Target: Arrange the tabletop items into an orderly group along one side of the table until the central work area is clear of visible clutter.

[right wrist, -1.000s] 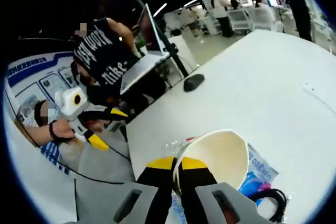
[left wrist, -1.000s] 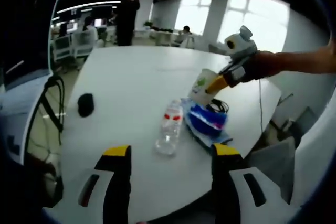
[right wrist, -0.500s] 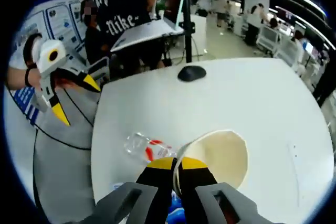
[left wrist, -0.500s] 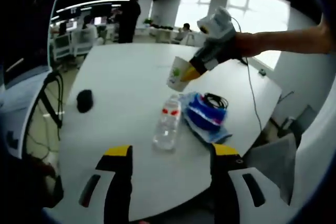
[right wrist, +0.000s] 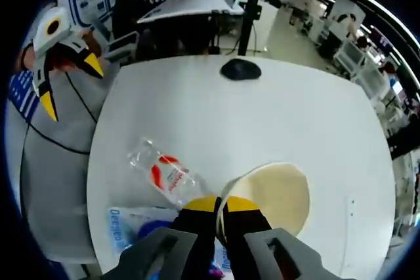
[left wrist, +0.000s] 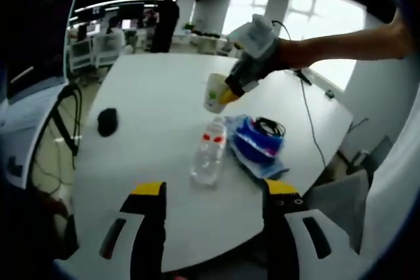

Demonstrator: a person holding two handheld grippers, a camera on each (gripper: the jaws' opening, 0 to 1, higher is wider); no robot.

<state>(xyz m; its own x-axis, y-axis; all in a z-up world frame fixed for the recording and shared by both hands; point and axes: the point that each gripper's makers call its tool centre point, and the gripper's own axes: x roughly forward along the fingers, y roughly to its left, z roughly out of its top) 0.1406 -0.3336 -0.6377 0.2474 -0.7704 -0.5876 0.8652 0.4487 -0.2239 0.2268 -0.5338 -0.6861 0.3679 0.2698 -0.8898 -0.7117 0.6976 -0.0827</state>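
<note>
Left gripper view, near to far: my left gripper (left wrist: 213, 191) hangs w/ jaws wide, nothing between them; plastic bottle (left wrist: 209, 154) lies on its side on the white table (left wrist: 151, 96) just past at 12 o'clock, long axis running away from me, blue packet w/ black cable (left wrist: 257, 143) beside it at 1. Beyond, my right gripper (left wrist: 229, 92) holds the paper cup (left wrist: 214, 92) pinched by its rim, up off the table; mouse (left wrist: 107, 121) sits well apart at 10. Left is nearer the bottle, so I'd judge that grab falls to it.
</note>
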